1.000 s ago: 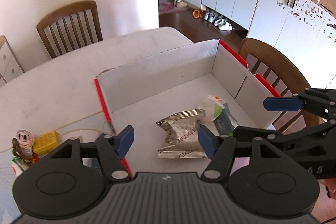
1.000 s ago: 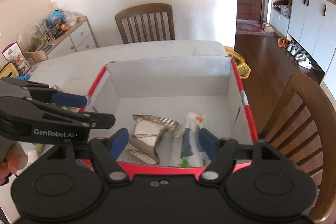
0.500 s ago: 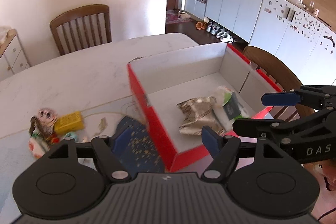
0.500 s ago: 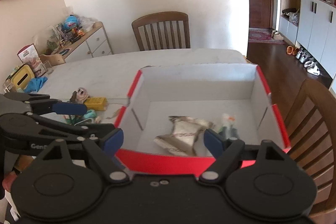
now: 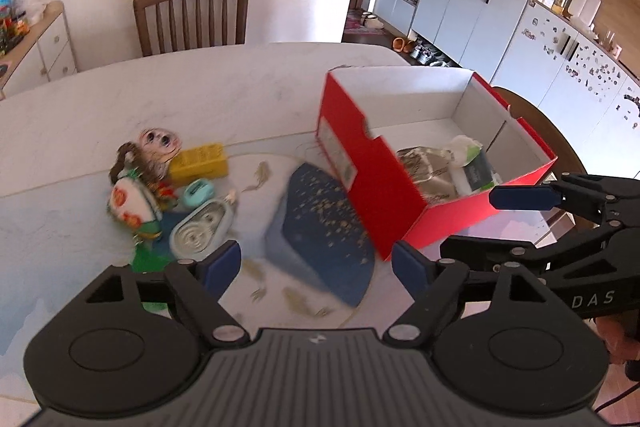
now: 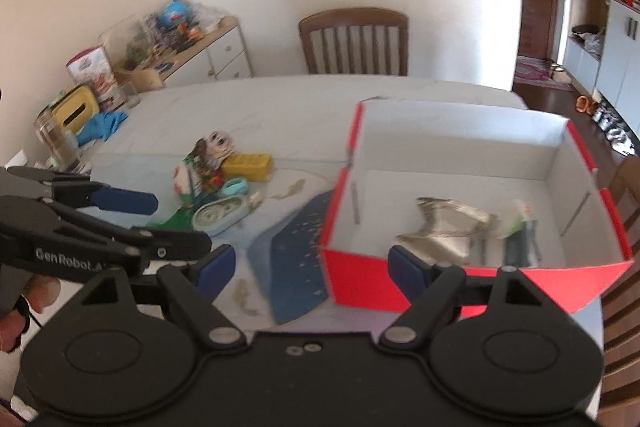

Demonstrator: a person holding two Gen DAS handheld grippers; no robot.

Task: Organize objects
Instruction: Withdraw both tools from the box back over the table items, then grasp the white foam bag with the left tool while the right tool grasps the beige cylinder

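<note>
Found the left gripper (image 5: pixel 316 261) with its jaws opening and nothing between them. Found the right gripper (image 6: pixel 311 263) spread wide and likewise empty. Saw both hanging over the table (image 5: pixel 120 107), just in front of the red box (image 5: pixel 384 195). Counted two things already inside the box: a silver foil packet (image 5: pixel 424 171) and a green-and-white pack (image 5: pixel 468 163). Left of the box, noted a blue speckled sheet (image 5: pixel 320 239) touching its wall. Further left, noted a huddle of a doll (image 5: pixel 140 179), a yellow block (image 5: pixel 200 161), a small teal piece (image 5: pixel 198 191) and a pale oval case (image 5: pixel 202 227).

Judged the risks as follows:
- Could drag or tip the box when pulling the blue sheet, should its edge lie under the wall.
- Could pinch two neighbours at once in the huddle with jaws this wide.
- Could shove the box towards the table edge on its far side, beside the chair.

Could not tell whether the sheet ran under the box. Could not make out the doll, the teal piece or the scraps in front of the box through the blur, nor what lay beneath the doll.
</note>
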